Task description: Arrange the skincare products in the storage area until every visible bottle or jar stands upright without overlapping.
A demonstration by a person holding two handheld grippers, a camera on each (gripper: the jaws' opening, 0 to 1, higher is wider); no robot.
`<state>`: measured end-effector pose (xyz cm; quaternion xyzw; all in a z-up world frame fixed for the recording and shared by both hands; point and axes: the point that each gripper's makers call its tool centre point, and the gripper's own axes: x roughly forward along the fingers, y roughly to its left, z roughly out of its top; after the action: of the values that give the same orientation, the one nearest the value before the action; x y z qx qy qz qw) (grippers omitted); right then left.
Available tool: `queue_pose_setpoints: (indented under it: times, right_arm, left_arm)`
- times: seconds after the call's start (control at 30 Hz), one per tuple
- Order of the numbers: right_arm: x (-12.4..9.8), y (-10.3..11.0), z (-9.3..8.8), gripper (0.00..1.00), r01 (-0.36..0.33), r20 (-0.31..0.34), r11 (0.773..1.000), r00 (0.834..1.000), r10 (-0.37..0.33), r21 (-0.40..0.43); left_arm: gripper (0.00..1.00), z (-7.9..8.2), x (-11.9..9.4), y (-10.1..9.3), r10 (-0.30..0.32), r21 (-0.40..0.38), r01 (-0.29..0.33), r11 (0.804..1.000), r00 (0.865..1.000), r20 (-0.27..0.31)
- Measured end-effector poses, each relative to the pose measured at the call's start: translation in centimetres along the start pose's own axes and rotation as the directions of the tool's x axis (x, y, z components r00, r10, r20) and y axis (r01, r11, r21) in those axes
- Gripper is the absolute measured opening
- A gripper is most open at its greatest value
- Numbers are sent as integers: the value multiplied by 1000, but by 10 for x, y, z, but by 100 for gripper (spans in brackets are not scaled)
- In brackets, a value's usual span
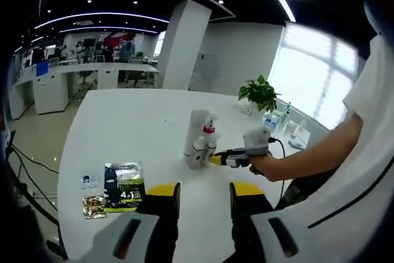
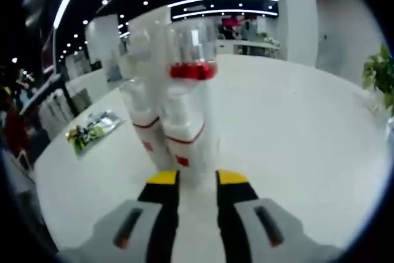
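White counter (image 1: 123, 127) with a cluster of upright bottles (image 1: 200, 143) near its middle; this cluster serves as the landmark. In the left gripper view it comprises a tall pale container (image 1: 196, 129) behind two small white spray bottles, one with a red collar (image 1: 210, 140). Whether the bottles touch one another cannot be told. The right gripper (image 1: 223, 159), held in a person's hand (image 1: 266, 165), reaches the cluster from the side of the potted plant (image 1: 260, 93), its yellow tips at the base of the red-collared bottle; the gap between its jaws is not resolved here.

In the right gripper view the right gripper (image 2: 196, 178) shows its jaws narrowly parted, nothing between them, with the red-collared bottle (image 2: 188, 100) just beyond the tips and a second bottle (image 2: 143, 106) beside it. Both are blurred by closeness and their labels are unreadable.

The left gripper (image 1: 202, 191) sits back from the cluster, jaws moderately apart and holding nothing. Flat sachets (image 1: 123, 186) lie on the counter on the far side of the cluster from the plant; their print is illegible. Small items by the window (image 1: 289, 124) are indistinct.
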<state>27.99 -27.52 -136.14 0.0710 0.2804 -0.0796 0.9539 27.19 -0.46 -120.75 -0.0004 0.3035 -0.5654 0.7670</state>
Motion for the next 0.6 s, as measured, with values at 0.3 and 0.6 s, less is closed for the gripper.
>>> queue_pose_setpoints:
  times: [0.3, 0.6]
  right_arm:
    - [-71, 0, -21, 23, 55, 47, 994, 997, -60, 96]
    - [-123, 26, -33, 25, 102, 101, 978, 987, -122, 184]
  left_arm:
    - [47, -62, 28, 84, 142, -196, -183, 964, 968, -205]
    - [100, -47, 83, 176, 348, 38, -349, 936, 908, -235]
